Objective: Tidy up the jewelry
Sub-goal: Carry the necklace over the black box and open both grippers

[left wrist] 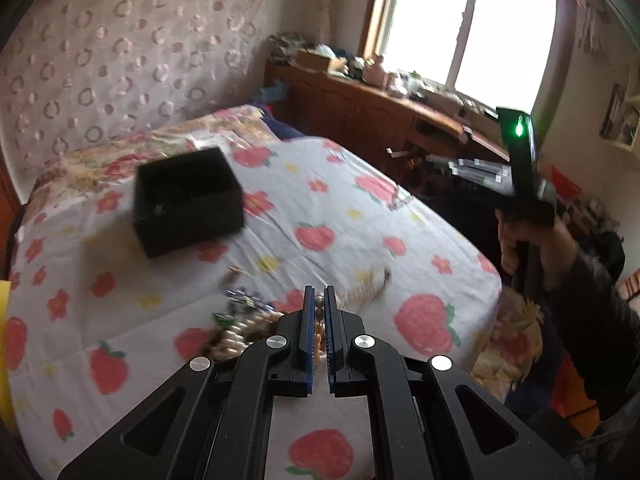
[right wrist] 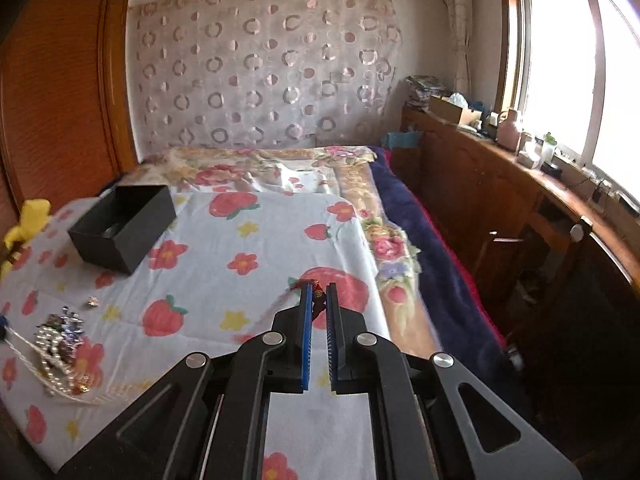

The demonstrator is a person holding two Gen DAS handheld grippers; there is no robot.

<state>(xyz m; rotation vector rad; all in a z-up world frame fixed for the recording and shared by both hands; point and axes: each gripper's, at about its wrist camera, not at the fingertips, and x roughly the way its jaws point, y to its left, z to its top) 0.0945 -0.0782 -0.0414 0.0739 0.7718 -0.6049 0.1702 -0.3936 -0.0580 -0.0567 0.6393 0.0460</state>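
My left gripper (left wrist: 319,300) is shut on a beaded necklace (left wrist: 319,320) with grey and cream beads, held just above a blurred jewelry pile (left wrist: 240,320) on the bed. An open black box (left wrist: 188,200) sits on the bedspread, up and left of the gripper. My right gripper (right wrist: 319,294) is shut on a small dark red piece with a thin chain (right wrist: 280,304) trailing left. In the right wrist view the black box (right wrist: 124,226) is at far left and the jewelry pile (right wrist: 60,340) lies near the left edge. The right gripper's body (left wrist: 524,160) shows at the right of the left wrist view.
The strawberry-print bedspread (right wrist: 248,264) covers the bed. A dark blue blanket (right wrist: 432,272) runs along its right side, beside a wooden cabinet (right wrist: 500,200) with clutter under the window. A yellow object (right wrist: 28,220) sits at the bed's left edge. A small loose charm (right wrist: 92,301) lies near the pile.
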